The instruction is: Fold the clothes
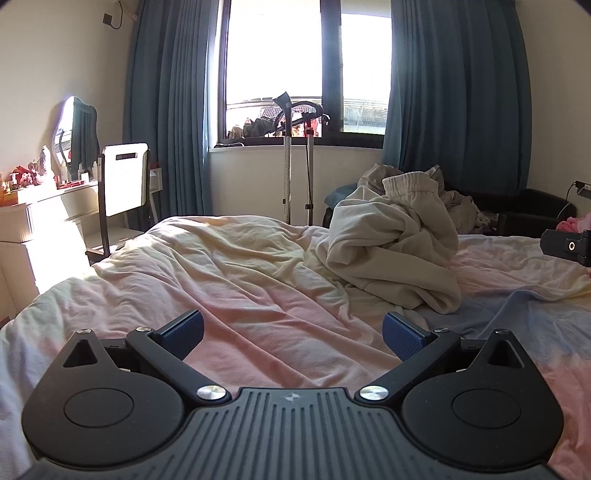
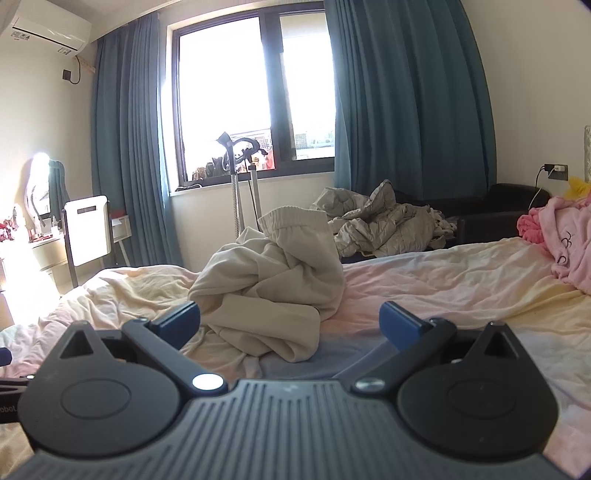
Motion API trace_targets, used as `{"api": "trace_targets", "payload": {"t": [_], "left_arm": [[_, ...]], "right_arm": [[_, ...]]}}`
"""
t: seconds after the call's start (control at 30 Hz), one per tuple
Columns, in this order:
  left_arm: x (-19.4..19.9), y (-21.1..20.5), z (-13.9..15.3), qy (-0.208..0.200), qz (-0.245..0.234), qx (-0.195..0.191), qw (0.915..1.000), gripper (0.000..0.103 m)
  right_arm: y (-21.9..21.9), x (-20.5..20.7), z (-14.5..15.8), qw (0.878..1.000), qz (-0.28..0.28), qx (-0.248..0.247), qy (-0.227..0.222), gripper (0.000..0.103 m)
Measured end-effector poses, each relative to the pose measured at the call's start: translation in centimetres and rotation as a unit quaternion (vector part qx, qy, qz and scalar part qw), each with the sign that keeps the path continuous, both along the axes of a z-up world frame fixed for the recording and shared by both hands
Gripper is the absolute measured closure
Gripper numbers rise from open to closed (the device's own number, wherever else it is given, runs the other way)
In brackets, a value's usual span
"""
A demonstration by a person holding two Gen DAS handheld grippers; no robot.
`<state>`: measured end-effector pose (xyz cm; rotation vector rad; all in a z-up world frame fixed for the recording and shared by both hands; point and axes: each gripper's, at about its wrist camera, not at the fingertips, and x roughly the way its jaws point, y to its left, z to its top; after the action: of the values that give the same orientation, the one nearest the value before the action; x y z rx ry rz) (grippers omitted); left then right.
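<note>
A bedroom was seen from two grippers held low over a bed covered in a rumpled sheet of pale pink, cream and light blue. The left gripper hovered above bare sheet, its two blue-padded fingers spread wide apart and holding nothing. The right gripper was likewise spread wide and holding nothing, pointed straight at the clothing. That clothing was a pair of cream sweatpants, heaped in a loose crumpled mound on the bed, with the gathered elastic waistband sticking up at the top of the pile. From the left gripper the sweatpants lay ahead and to the right, well clear of its fingers; from the right gripper their lowest fold appeared between the two fingers, though whether it touched them could not be told. Behind the bed, a bright window was framed by long blue curtains, with a garment steamer on a stand in front of the sill. More rumpled grey fabric was piled on a dark seat beyond the bed. To the left stood a white chair beside a cluttered dressing table with a mirror. A pink garment lay at the right end of the bed, and an air conditioner was mounted high on the wall at the left.
</note>
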<state>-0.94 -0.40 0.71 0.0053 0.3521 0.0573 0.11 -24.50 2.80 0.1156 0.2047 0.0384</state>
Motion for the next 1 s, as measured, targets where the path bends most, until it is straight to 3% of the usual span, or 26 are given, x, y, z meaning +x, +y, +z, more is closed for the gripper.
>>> {"api": "trace_targets", "payload": {"t": [0.43, 0.53, 0.63, 0.8, 1.0], "left_arm": [[-3.8, -2.2, 4.8, 0.011, 0.010, 0.002, 0.9999, 0.000], [-6.2, -2.3, 7.1, -0.002, -0.005, -0.003, 1.0000, 0.000], [-9.1, -2.9, 9.9, -0.020, -0.007, 0.018, 0.9996, 0.000], [-11.6, -3.0, 14.4, 0.022, 0.015, 0.028, 0.9993, 0.000], [-14.8, -3.0, 19.9, -0.002, 0.035, 0.068, 0.9971, 0.000]], "right_arm": [[-3.1, -3.6, 0.7, 1.000, -0.012, 0.005, 0.004, 0.000], [-3.1, -6.4, 1.2, 1.000, -0.012, 0.008, -0.002, 0.000], [-2.6, -8.8, 2.3, 1.000, -0.010, 0.018, -0.009, 0.000], [-1.6, -11.9, 5.4, 1.000, 0.001, -0.002, -0.017, 0.000], [-2.3, -15.8, 9.5, 0.999, 0.004, 0.006, -0.039, 0.000]]}}
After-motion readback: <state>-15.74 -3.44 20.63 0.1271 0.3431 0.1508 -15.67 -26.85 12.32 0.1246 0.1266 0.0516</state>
